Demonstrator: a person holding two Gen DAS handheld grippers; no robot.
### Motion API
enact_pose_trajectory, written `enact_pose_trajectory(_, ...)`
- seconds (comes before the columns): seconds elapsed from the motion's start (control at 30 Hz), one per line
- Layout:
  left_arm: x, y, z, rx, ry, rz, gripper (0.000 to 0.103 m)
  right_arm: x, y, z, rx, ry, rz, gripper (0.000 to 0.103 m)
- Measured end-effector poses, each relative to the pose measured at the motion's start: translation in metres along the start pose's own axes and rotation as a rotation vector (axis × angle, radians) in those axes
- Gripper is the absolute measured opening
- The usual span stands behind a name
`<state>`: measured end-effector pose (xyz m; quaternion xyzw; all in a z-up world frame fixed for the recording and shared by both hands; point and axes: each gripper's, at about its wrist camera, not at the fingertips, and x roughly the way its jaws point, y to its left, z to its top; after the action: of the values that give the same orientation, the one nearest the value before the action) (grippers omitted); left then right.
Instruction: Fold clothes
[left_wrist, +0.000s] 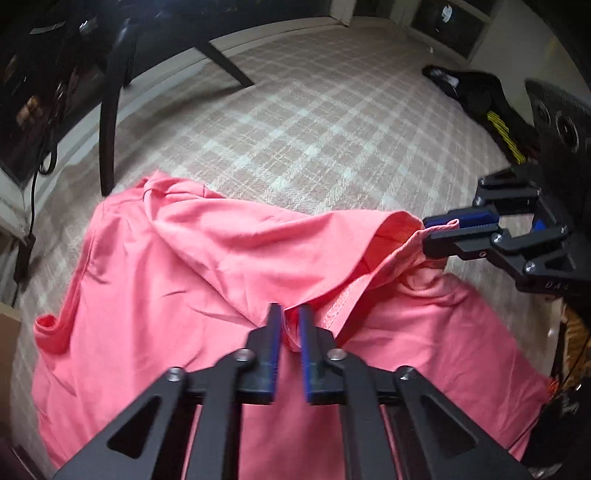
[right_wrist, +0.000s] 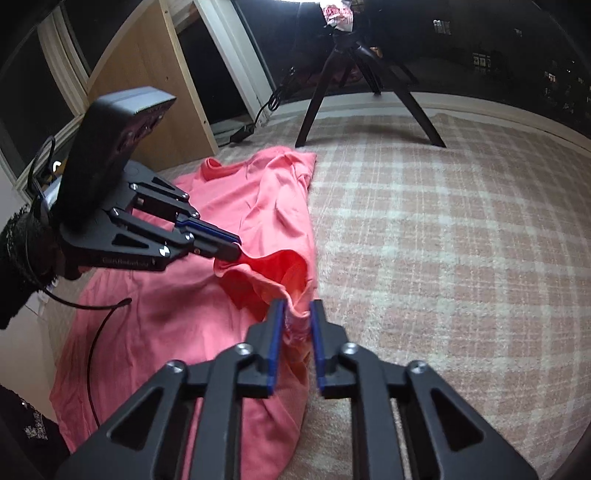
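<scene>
A pink T-shirt (left_wrist: 166, 266) (right_wrist: 159, 325) lies spread on a pink and white checked rug (left_wrist: 314, 122) (right_wrist: 443, 229). In the left wrist view my left gripper (left_wrist: 290, 317) is shut on a bunched edge of the shirt, lifted off the rug. The right gripper (left_wrist: 439, 229) shows at the right of that view, pinching another part of the same edge. In the right wrist view my right gripper (right_wrist: 297, 314) is shut on the pink cloth, and the left gripper (right_wrist: 232, 247) at the left holds the raised fold. The edge hangs stretched between the two.
A black tripod (right_wrist: 369, 74) (left_wrist: 110, 110) stands on the rug's far side. A dark garment with yellow stripes (left_wrist: 491, 110) lies at the rug's far right. A wooden cabinet (right_wrist: 147, 85) and cables (right_wrist: 266, 107) stand near the shirt's collar end.
</scene>
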<state>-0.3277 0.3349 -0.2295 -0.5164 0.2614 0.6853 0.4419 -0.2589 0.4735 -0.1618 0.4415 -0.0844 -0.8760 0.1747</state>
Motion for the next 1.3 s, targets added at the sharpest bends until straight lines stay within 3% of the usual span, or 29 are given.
enact_pose_trajectory(0.23, -0.011, 0.001, 0.013, -0.014, -0.012, 0.002, 0.001, -0.006, -0.012, -0.004, 0.026, -0.015, 0.0, 0.017)
enact_pose_trajectory(0.33, -0.021, 0.008, 0.032, -0.001, -0.026, 0.053, 0.001, -0.011, -0.022, -0.007, 0.064, -0.027, -0.004, 0.013)
enact_pose_trajectory(0.43, -0.013, -0.001, 0.068, 0.043, -0.055, 0.087, 0.0, -0.016, -0.032, -0.01, 0.101, -0.038, -0.008, 0.007)
enact_pose_trajectory(0.63, 0.002, -0.02, 0.14, 0.131, -0.114, 0.157, 0.001, -0.027, -0.052, -0.016, 0.177, -0.061, -0.016, 0.007)
enact_pose_trajectory(0.7, 0.014, -0.025, 0.156, 0.151, -0.11, 0.168, 0.011, -0.031, -0.059, -0.018, 0.203, -0.069, -0.019, 0.012)
enact_pose_trajectory(0.73, 0.019, -0.024, 0.156, 0.143, -0.091, 0.159, 0.017, -0.032, -0.062, -0.018, 0.215, -0.07, -0.019, 0.024)
enact_pose_trajectory(0.77, 0.024, -0.023, 0.156, 0.136, -0.073, 0.152, 0.029, -0.028, -0.064, -0.016, 0.222, -0.063, -0.012, 0.034)
enact_pose_trajectory(0.8, 0.019, -0.021, 0.153, 0.129, -0.077, 0.155, 0.034, -0.024, -0.065, -0.014, 0.22, -0.061, -0.007, 0.036)
enact_pose_trajectory(0.87, 0.01, -0.018, 0.147, 0.115, -0.085, 0.162, 0.033, -0.012, -0.066, -0.009, 0.213, -0.045, 0.0, 0.036)
enact_pose_trajectory(1.0, -0.049, 0.003, 0.111, 0.053, -0.168, 0.181, 0.038, 0.009, -0.059, -0.001, 0.161, -0.032, 0.009, 0.036)
enact_pose_trajectory(1.03, -0.063, 0.012, 0.096, 0.029, -0.184, 0.194, 0.041, 0.01, -0.057, 0.003, 0.136, -0.011, 0.012, 0.033)
enact_pose_trajectory(1.07, -0.077, 0.021, 0.081, 0.004, -0.198, 0.208, 0.046, 0.011, -0.056, 0.007, 0.116, 0.003, 0.013, 0.021)
enact_pose_trajectory(1.13, -0.093, 0.05, 0.036, -0.093, -0.179, 0.264, 0.047, 0.001, -0.066, 0.02, 0.133, -0.034, -0.011, 0.02)
enact_pose_trajectory(1.2, -0.102, 0.075, -0.005, -0.169, -0.151, 0.313, 0.047, -0.001, -0.079, 0.04, 0.176, -0.076, -0.016, 0.031)
enact_pose_trajectory(1.23, -0.102, 0.086, -0.024, -0.199, -0.132, 0.334, 0.047, 0.002, -0.087, 0.051, 0.201, -0.094, -0.015, 0.05)
enact_pose_trajectory(1.27, -0.1, 0.1, -0.044, -0.242, -0.105, 0.357, 0.047, 0.011, -0.09, 0.061, 0.2, -0.091, -0.029, 0.059)
enact_pose_trajectory(1.3, -0.098, 0.117, -0.065, -0.298, -0.078, 0.374, 0.046, 0.02, -0.092, 0.07, 0.196, -0.085, -0.041, 0.059)
